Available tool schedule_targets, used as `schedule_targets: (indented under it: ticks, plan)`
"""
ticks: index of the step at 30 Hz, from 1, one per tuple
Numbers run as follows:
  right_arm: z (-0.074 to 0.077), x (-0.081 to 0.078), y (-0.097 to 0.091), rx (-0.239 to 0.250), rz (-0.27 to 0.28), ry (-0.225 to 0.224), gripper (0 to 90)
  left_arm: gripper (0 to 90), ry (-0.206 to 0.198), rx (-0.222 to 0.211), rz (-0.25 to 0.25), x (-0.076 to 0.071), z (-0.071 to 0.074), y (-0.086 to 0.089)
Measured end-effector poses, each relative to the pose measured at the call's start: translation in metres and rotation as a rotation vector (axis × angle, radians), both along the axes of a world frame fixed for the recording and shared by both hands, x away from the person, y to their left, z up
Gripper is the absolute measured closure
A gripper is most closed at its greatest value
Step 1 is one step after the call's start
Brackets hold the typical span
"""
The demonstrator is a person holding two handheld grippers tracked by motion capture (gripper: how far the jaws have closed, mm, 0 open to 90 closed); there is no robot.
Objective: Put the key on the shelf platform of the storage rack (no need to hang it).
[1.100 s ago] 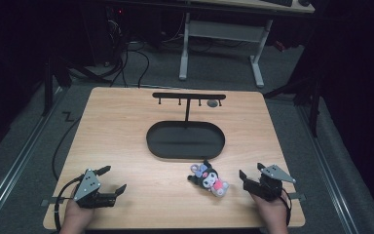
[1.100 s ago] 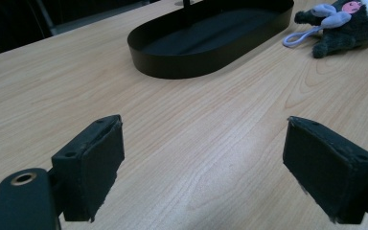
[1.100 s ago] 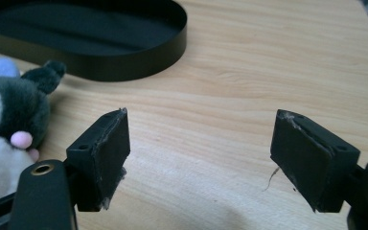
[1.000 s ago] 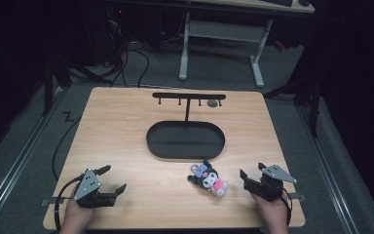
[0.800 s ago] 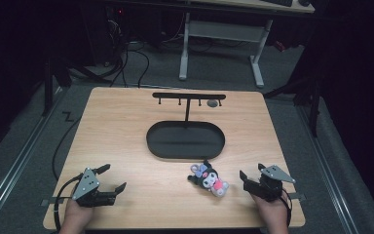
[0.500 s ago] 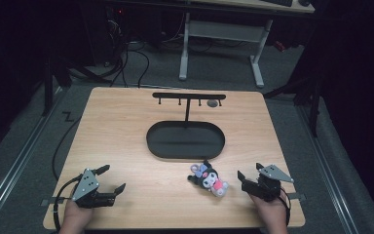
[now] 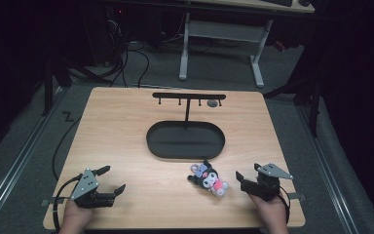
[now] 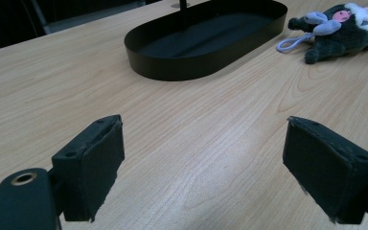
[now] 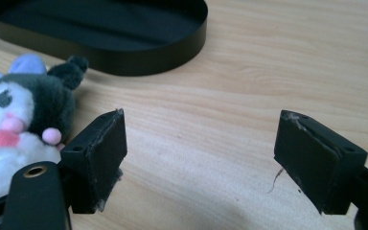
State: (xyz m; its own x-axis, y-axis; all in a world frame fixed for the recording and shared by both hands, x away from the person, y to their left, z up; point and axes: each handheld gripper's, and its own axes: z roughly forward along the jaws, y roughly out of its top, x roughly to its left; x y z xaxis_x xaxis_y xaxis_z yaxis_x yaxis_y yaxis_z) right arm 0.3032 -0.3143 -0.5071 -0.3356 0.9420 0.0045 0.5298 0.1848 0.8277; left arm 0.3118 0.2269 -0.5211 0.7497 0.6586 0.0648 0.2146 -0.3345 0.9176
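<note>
Black tray (image 7: 185, 140), pale wood-grain table (image 7: 126, 126), black-white-pink plush (image 7: 209, 179).

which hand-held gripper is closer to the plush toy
The right hand-held gripper: it sits just beside the plush toy at the table's near edge, while the left hand-held gripper is far off across bare wood.

Right gripper (image 7: 247, 184) edged slightly toward plush toy (image 7: 209, 178) over last second; jaws wide apart as before. Toy now lies just outside its left jaw, beside pad, not between jaws. Left gripper (image 7: 111, 180) shifted barely, a touch inward.
</note>
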Motion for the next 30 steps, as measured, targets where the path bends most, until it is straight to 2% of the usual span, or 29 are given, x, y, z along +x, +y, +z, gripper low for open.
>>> schedule_targets:
  ticks: [3,4,5,9,12,18,22,28,30]
  plan:
    - [0.0007,0.0007,0.0012,-0.008,-0.017,0.014,18.5,14.9,-0.004,0.0,0.008,-0.0002,0.0007,0.0007]
    - [0.0016,0.0018,0.0024,-0.019,-0.022,0.013,14.8,14.9,-0.004,0.0,0.011,-0.0002,0.0008,0.0008]
    - [0.0024,0.0028,0.0036,-0.023,-0.027,0.019,15.2,14.9,-0.003,-0.001,0.015,-0.0001,0.0009,0.0012]
    - [0.0033,0.0046,0.007,-0.016,-0.054,0.038,15.3,14.9,-0.002,-0.003,0.025,-0.0001,0.0008,0.0017]
    - [0.0039,0.0032,0.0076,-0.033,-0.036,0.044,15.1,14.8,-0.006,-0.002,0.028,0.0002,0.0011,0.0016]
    - [0.0021,0.0035,0.0043,-0.039,-0.037,0.062,15.3,14.8,-0.002,-0.017,0.051,0.0024,0.0013,0.0014]
    - [0.0033,0.0038,0.0022,-0.009,-0.026,0.108,15.4,14.8,-0.008,-0.011,0.058,0.0026,0.0023,0.0013]
    - [0.0061,0.0017,0.0046,-0.032,-0.004,0.149,15.5,14.8,-0.006,-0.009,0.059,0.0042,0.0027,0.0001]
    - [0.0056,0.0015,0.0048,-0.039,0.002,0.168,15.7,14.8,-0.013,0.009,0.056,0.0036,0.0025,-0.0005]
